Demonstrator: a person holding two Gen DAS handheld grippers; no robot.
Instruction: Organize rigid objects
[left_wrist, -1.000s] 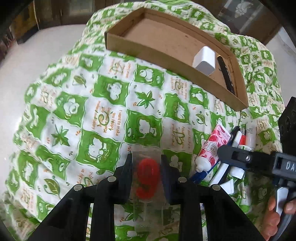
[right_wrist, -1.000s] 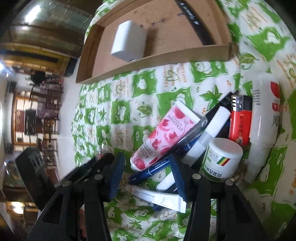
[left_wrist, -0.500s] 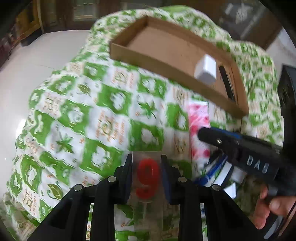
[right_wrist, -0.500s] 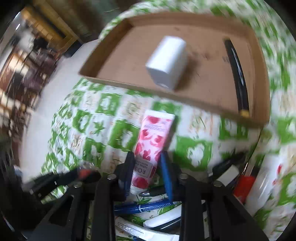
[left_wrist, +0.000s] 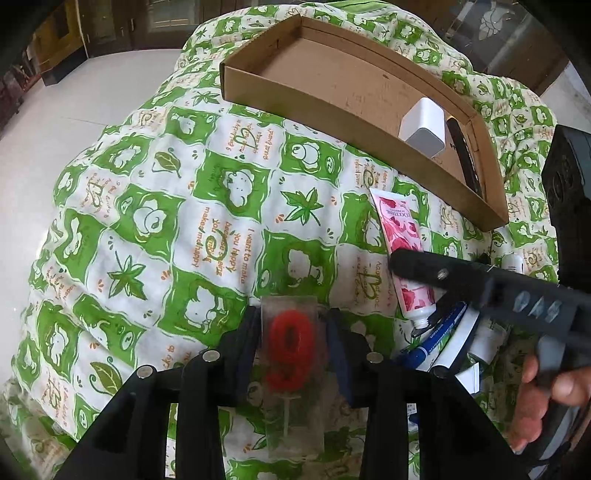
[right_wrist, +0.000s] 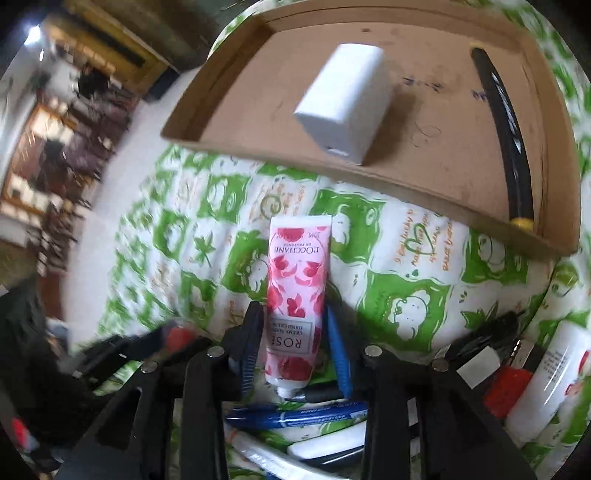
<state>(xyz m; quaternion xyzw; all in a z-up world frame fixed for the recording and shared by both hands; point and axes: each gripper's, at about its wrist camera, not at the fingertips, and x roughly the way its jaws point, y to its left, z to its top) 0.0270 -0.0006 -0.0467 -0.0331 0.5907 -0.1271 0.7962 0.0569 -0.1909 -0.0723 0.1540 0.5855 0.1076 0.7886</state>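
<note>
A clear packet with a red "9" candle sits between the fingers of my left gripper. The jaws are opening, with a thin gap on each side. A pink rose hand-cream tube lies on the green checked cloth between the fingers of my right gripper. Those jaws are opening too, and the pads stand just off the tube. In the left wrist view the same tube lies under one of the right gripper's fingers. Beyond it is a cardboard tray holding a white block and a black pen.
Behind the tube lies a pile: a blue pen, white tubes, a red lighter and a white bottle. A hand holds the right gripper's handle. The cloth drops away to a pale floor on the left.
The right gripper rolled and closed around the pink tube, which left the pile and now points at the tray; its jaws then widened. The left jaws parted slightly around the "9" packet.
</note>
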